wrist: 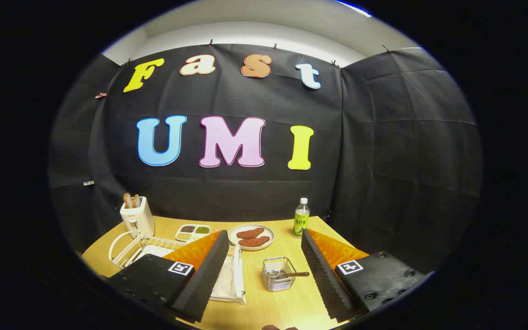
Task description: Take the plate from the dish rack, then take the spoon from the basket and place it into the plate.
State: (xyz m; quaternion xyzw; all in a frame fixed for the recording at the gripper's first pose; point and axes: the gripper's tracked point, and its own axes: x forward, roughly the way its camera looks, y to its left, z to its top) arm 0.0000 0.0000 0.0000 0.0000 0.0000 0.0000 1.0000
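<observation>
**A:** So, where are we in this one? Looks to me like nothing's been picked up. The gripper [264, 256] is spread wide open, nothing between its fingers, hovering above the worktop [264, 307].

**B:** Yeah, I'd call it the very first step, going for the plate. The white wire dish rack [129, 250] sits ahead and off to the left, partly hidden behind the left finger. There's a round white rim standing at its far left end, which I'm guessing is the plate [113, 247], but most of it is covered so I can't say how it's seated.

**A:** And the spoon?

**B:** The spoon [287, 274] is lying in the small wire basket [278, 274], just ahead, between the two fingers and closer to the right one. Handle pokes out over the rim toward the right finger.

**A:** What about the other stuff?

**B:** Beyond the fingers: a round dish with two browned pieces of food [251, 236], a sectioned tray of beans [193, 232], a green drink bottle [300, 219], and a toaster [136, 215] behind the rack. None of it matters here.

**A:** Next move then?

**B:** My guess: swing left and down toward the rack, line the open fingers up across the plate's rim, then close. The spoon can wait.
</observation>
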